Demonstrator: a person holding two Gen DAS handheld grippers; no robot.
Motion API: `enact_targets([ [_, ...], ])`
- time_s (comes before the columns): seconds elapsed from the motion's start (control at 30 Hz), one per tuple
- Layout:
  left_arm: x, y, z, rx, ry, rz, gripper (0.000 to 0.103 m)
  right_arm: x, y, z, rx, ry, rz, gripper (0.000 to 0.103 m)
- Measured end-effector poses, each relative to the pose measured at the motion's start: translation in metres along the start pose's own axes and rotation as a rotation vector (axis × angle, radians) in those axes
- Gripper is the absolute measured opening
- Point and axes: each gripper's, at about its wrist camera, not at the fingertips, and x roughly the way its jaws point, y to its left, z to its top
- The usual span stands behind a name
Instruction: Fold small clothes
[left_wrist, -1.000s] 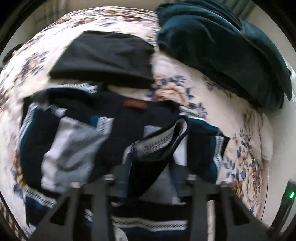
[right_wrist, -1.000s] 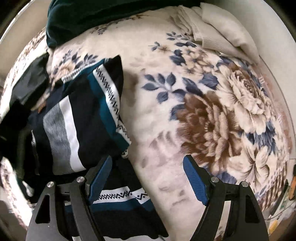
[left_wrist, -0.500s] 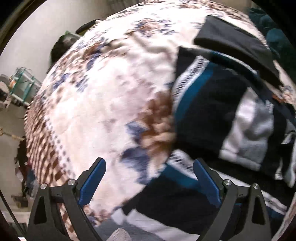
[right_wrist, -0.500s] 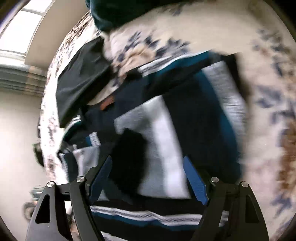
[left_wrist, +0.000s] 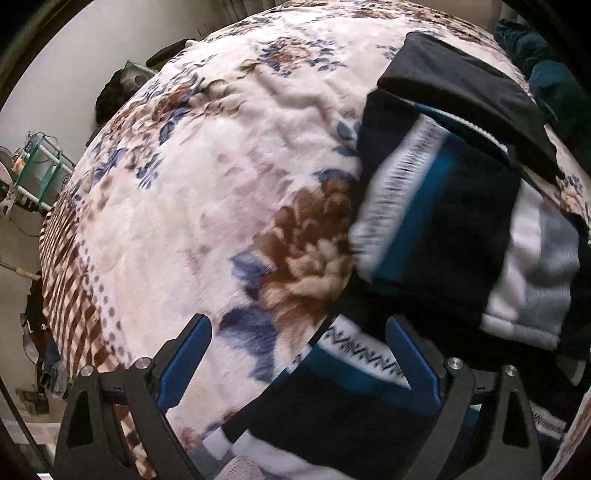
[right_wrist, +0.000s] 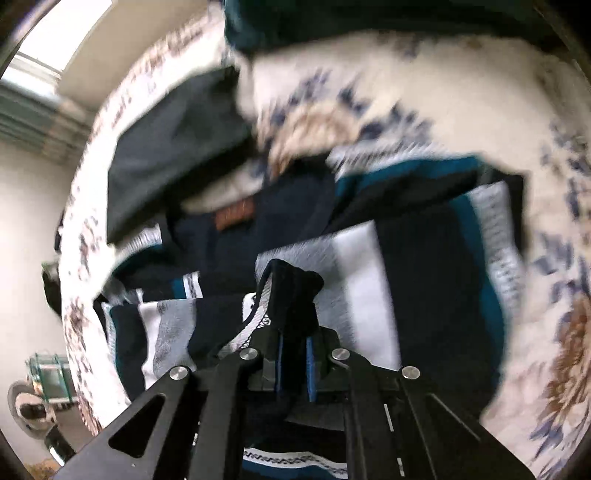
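- My left gripper (left_wrist: 297, 363) is spread wide, and nothing is pinched between its blue pads (left_wrist: 184, 363); it points down at the bed.
- Under the left gripper I see the edge of the striped garment (left_wrist: 439, 229), where the dark cloth meets the floral blanket (left_wrist: 221, 177). One pad is over the blanket, the other is over the garment's zigzag band.
- My right gripper (right_wrist: 294, 363) is pressed together on a bunched fold of the same striped garment (right_wrist: 424, 280). A dark piece of cloth with a white patterned hem stands up out of the pads.
- The striped garment is dark navy with teal, white and grey bands. It lies crumpled on the floral blanket, and in the right view a small brown label (right_wrist: 234, 216) shows near its upper part.
- A black folded cloth (left_wrist: 465, 92) lies just beyond the striped garment, partly overlapping its top edge.
- A dark teal blanket (right_wrist: 369, 22) is heaped at the far side of the bed, apart from the garment.
- The right view is blurred, so I cannot tell finer details of the fold.
- Beside the bed, at the left of my left view, there is a small rack (left_wrist: 37, 166) against the wall.
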Motion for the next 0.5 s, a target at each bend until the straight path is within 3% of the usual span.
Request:
enact_targets([
  [0.1, 0.001, -0.008, 0.012, -0.012, -0.013, -0.028, 0.096, -0.023, -0.024, 0.006, 0.032, -0.053, -0.021, 0.009],
  [0.23, 0.0, -0.022, 0.038, -0.009, -0.046, -0.045, 0.096, -0.029, -0.067, 0.013, 0.075, -0.039, -0.015, 0.01],
  [0.3, -0.003, -0.027, 0.052, -0.006, -0.072, -0.052, 0.097, -0.021, -0.094, 0.014, 0.119, 0.021, -0.029, 0.025],
  [0.33, -0.004, -0.029, 0.058, -0.005, -0.084, -0.056, 0.097, -0.019, -0.103, 0.014, 0.127, 0.042, -0.073, 0.036],
  [0.4, -0.003, -0.036, 0.071, 0.009, -0.1, -0.064, 0.097, -0.027, -0.12, 0.012, 0.165, 0.026, -0.164, 0.047],
  [0.47, 0.002, -0.046, 0.08, 0.042, -0.106, -0.057, 0.097, -0.039, -0.132, 0.009, 0.225, -0.008, -0.175, 0.05],
  [0.5, 0.005, -0.05, 0.083, 0.061, -0.11, -0.052, 0.097, -0.045, -0.135, 0.007, 0.259, -0.022, -0.14, 0.051],
])
